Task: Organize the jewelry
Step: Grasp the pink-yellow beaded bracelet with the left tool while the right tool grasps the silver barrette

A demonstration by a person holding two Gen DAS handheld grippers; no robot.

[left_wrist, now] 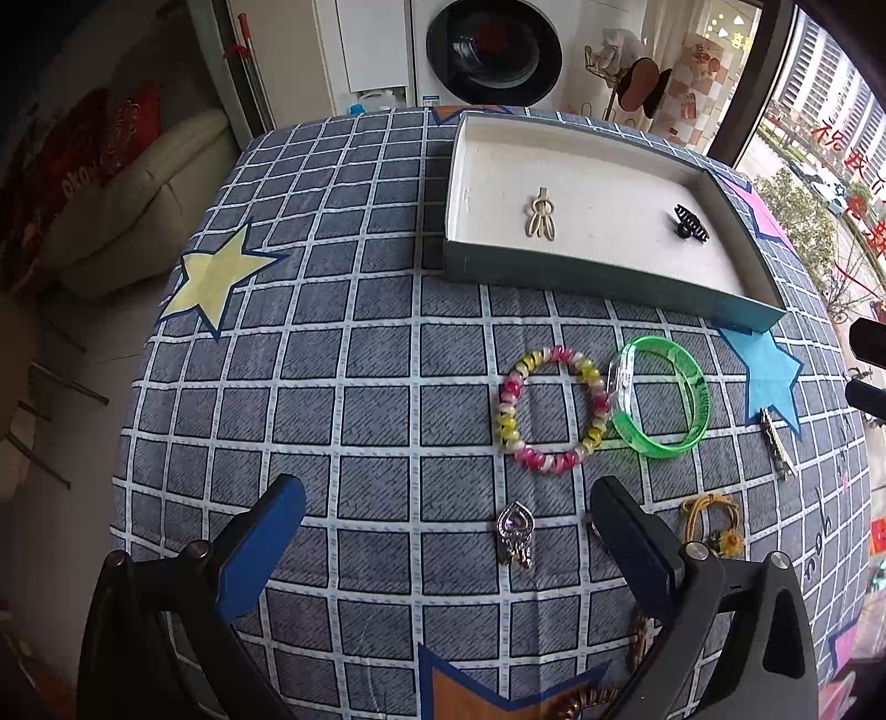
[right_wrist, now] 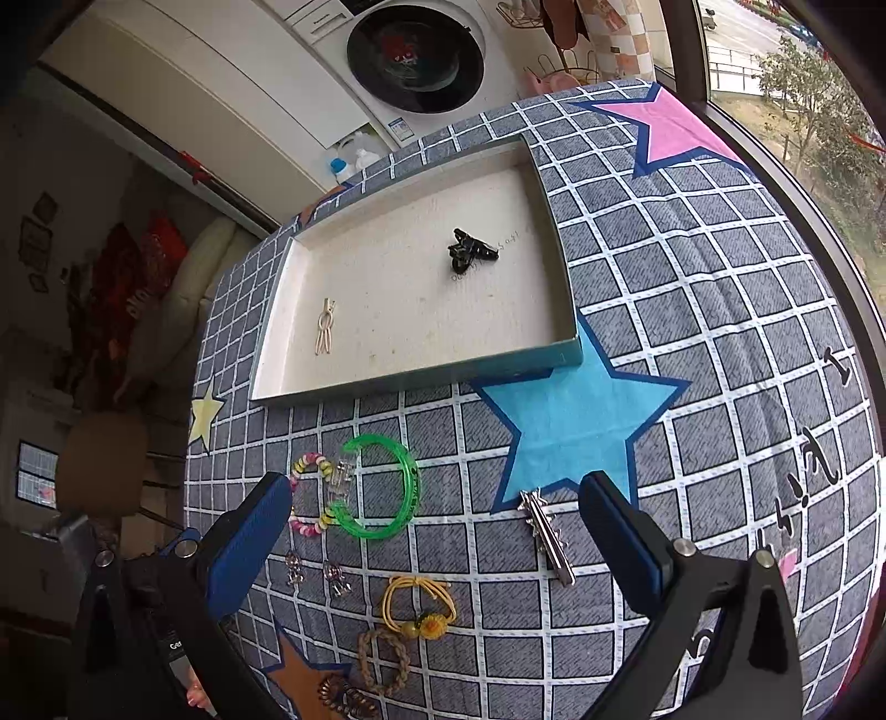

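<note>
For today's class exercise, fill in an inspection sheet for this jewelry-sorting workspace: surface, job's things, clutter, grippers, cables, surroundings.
Surface: grey checked tablecloth printed with coloured stars.
Job's things: shallow white-lined cardboard tray holding a black claw hair clip and a beige hairpin. On the cloth: green translucent bangle, pink-and-yellow beaded bracelet, silver bar hair clip, yellow hair tie, braided brown hair tie, silver pendant earring.
Clutter: nothing seen.
Grippers: left gripper and right gripper both open, empty.
Cables: nothing seen.
Surroundings: white front-loading washing machine, window.
</note>
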